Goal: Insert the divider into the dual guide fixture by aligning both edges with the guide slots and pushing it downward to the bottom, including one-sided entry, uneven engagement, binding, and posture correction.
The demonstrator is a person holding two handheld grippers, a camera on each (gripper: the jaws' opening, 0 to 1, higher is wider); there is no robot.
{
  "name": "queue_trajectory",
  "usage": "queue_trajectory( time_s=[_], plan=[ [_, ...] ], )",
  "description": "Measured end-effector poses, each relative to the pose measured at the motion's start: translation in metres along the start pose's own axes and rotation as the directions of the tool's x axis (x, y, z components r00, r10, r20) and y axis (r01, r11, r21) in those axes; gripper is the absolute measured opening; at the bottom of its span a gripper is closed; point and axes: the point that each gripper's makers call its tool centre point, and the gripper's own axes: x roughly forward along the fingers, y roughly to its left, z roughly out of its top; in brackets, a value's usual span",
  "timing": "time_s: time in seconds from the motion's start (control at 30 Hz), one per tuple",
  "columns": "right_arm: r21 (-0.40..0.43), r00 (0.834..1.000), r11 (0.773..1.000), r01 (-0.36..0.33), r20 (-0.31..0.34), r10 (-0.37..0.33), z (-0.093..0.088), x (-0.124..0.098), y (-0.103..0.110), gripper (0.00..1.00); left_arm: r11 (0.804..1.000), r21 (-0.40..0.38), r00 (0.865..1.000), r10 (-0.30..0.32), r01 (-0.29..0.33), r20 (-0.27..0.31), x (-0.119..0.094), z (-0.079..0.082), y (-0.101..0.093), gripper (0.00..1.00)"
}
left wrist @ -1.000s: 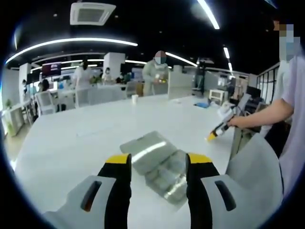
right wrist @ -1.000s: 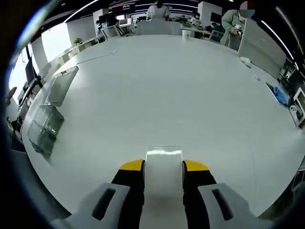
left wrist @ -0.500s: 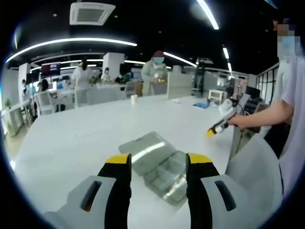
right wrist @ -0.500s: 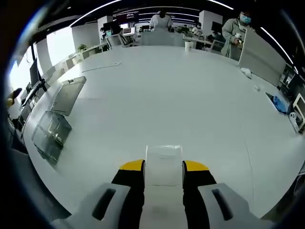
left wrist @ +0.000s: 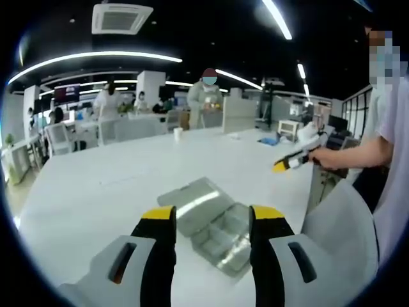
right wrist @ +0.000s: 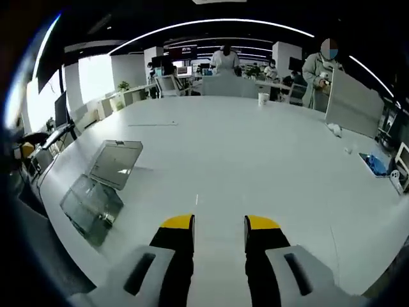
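Note:
The dual guide fixture (left wrist: 214, 224) is a clear plastic box with its lid laid open, lying on the white table (left wrist: 96, 192) just beyond my left gripper (left wrist: 214, 214). That gripper is open with nothing between its jaws. In the right gripper view the fixture (right wrist: 96, 201) lies far left, near the table edge. My right gripper (right wrist: 220, 222) is held above the table, shut on the clear divider (right wrist: 218, 214), of which I make out little more than a faint edge. A hand holds that right gripper (left wrist: 289, 163) up at the right of the left gripper view.
A white cup (right wrist: 262, 98) stands at the table's far side and a blue item (right wrist: 374, 163) lies at the right. Several people stand behind the table. The holder's arm (left wrist: 358, 150) and body are at the right. The table edge (right wrist: 57, 220) runs close to the fixture.
The right gripper has lifted and tipped up towards level; in its view the fixture has slid towards the centre and the divider has faded to a faint edge. The left gripper stays put.

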Motion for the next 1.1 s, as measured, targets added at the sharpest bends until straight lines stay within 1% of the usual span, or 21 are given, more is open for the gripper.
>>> queue_trajectory(
  time_s=[0.1,0.13,0.2,0.27,0.37,0.47,0.53,0.6,0.63,0.77,0.93,1.1],
  plan=[
    [-0.007,0.999,1.0,-0.02,0.038,0.02,0.014,-0.004,0.011,0.26,1.0,0.001,1.0,-0.002,0.002,0.001,0.0,0.001,0.0,0.44],
    [-0.013,0.997,0.999,-0.035,0.067,0.036,0.022,-0.006,0.018,0.26,1.0,0.002,1.0,-0.002,0.002,0.0,0.0,0.002,0.0,0.44],
    [-0.019,0.996,0.999,-0.045,0.078,0.046,0.028,-0.009,0.025,0.26,1.0,0.005,1.0,-0.006,0.006,-0.002,0.001,0.001,-0.001,0.43],
    [-0.029,0.991,0.997,-0.065,0.115,0.068,0.038,-0.012,0.035,0.26,1.0,0.007,1.0,-0.01,0.01,-0.002,0.001,0.002,-0.002,0.43],
    [-0.041,0.986,0.996,-0.084,0.143,0.089,0.05,-0.016,0.047,0.26,1.0,0.007,1.0,-0.013,0.013,0.0,0.002,0.003,-0.004,0.43],
    [-0.047,0.98,0.994,-0.1,0.169,0.106,0.06,-0.02,0.055,0.26,1.0,0.01,1.0,-0.014,0.014,-0.001,0.001,0.003,-0.004,0.43],
    [-0.049,0.972,0.992,-0.118,0.198,0.126,0.068,-0.025,0.063,0.26,1.0,0.008,1.0,-0.018,0.018,-0.002,0.001,0.003,-0.005,0.43],
    [-0.059,0.968,0.99,-0.124,0.212,0.134,0.072,-0.028,0.07,0.26,1.0,0.01,1.0,-0.019,0.019,-0.004,0.001,0.003,-0.005,0.43],
    [-0.06,0.967,0.99,-0.126,0.214,0.136,0.073,-0.029,0.071,0.26,1.0,0.009,1.0,-0.02,0.02,-0.004,0.002,0.003,-0.005,0.43],
    [-0.075,0.955,0.985,-0.156,0.243,0.17,0.08,-0.034,0.087,0.26,1.0,0.01,1.0,-0.024,0.024,-0.004,0.004,0.004,-0.006,0.43],
    [-0.081,0.945,0.979,-0.185,0.258,0.2,0.077,-0.037,0.102,0.26,1.0,0.01,1.0,-0.027,0.027,-0.005,0.005,0.003,-0.007,0.43],
    [-0.087,0.94,0.974,-0.209,0.256,0.224,0.072,-0.038,0.115,0.26,1.0,0.01,1.0,-0.028,0.028,-0.009,0.005,0.001,-0.009,0.43]
  ],
)
